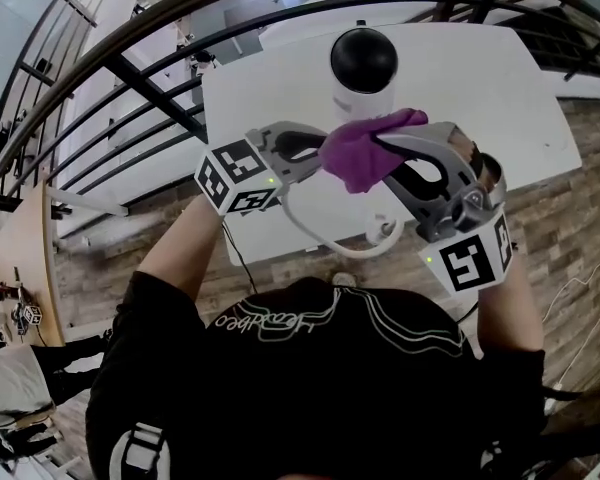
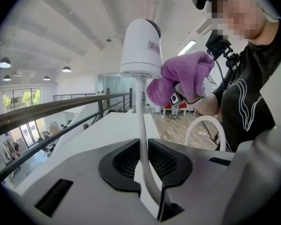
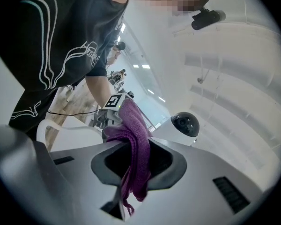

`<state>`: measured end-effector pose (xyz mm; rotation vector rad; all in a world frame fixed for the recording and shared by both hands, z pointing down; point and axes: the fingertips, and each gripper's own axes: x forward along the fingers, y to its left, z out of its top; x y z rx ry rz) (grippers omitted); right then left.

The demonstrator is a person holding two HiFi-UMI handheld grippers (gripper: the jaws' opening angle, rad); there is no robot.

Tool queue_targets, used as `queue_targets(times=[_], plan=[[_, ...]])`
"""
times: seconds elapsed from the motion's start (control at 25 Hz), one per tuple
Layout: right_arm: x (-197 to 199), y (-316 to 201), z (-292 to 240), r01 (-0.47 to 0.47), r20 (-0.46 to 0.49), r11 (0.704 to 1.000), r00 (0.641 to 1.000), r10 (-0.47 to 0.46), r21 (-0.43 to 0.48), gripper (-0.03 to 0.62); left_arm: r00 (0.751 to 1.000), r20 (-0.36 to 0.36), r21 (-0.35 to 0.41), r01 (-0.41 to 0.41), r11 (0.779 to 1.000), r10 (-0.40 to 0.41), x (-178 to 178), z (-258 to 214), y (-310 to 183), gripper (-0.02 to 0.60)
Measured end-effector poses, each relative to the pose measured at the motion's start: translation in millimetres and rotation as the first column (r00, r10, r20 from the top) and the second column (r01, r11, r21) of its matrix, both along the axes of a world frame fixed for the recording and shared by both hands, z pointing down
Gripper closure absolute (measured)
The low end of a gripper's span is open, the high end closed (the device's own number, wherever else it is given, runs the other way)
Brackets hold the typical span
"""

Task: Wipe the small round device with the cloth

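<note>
One white table by railing, left claw gripping cable, right claw gripping cloth

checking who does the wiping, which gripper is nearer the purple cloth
Right. The right gripper is shut on the purple cloth, beside the small round device. The left gripper is shut on the white cable below that device, apart from the cloth.

Head camera looks steeply down; each gripper camera peers close along its own jaws; all three catch the small round device and cloth
</note>
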<state>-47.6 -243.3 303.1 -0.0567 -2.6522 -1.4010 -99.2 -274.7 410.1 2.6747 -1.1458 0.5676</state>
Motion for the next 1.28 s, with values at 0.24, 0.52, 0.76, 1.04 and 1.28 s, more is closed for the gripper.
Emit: queue_targets(times=[0.24,0.52,0.76,1.04,1.28], plan=[[9,-4,25,-0.109,-0.091,0.993,0.990,0.104,-0.050,0.526,1.000,-0.015,0.018,-0.025,1.000,0.025,1,-2,2,0.520],[32,-12,15,-0.227,-0.058,0.962,0.974,0.220,-0.151,0.528,0.999,-0.027,0.018,-0.043,0.999,0.044,3,-2,-1,0.520],[46,-13,-10,-0.268,-0.011,0.947,0.963,0.271,-0.177,0.526,0.998,-0.031,0.006,-0.049,0.999,0.049,4,-2,2,0.520],[60,-29,-42,-0.211,0.119,0.945,0.962,0.246,-0.249,0.528,1.000,0.001,0.009,-0.027,1.000,0.027,5,-3,4,0.520],[65,-62,-60,-0.092,0.146,0.963,0.980,0.132,-0.252,0.527,0.999,0.042,0.004,0.007,1.000,-0.007,8,-6,3,0.520]])
